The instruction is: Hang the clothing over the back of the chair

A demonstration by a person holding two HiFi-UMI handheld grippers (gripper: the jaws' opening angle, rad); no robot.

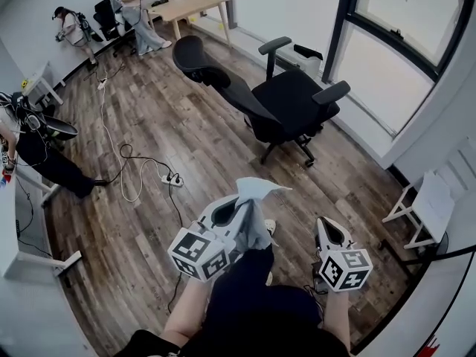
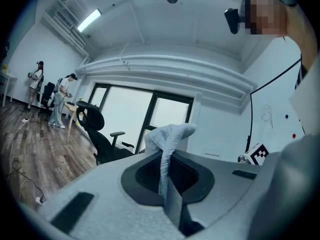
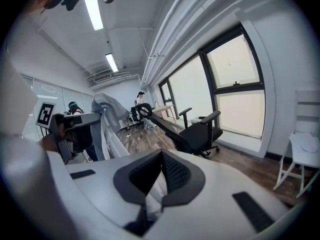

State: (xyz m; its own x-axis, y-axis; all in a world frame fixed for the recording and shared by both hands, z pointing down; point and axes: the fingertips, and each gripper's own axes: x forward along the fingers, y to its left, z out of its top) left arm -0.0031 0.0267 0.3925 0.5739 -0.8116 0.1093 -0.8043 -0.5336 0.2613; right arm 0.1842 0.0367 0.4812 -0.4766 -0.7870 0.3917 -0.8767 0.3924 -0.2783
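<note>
A light grey garment sticks up from my left gripper, which is shut on it; the cloth runs down between the closed jaws in the left gripper view. A black office chair with a headrest and armrests stands ahead on the wood floor, well apart from both grippers. Its tilted back faces left. My right gripper is to the right of the left one, shut with nothing in it. From the right gripper view I see the garment at left and the chair ahead.
A power strip with looping cable lies on the floor ahead to the left. A white folding chair stands at right by the window wall. A wooden table and two people are at the far end; another person stands at left.
</note>
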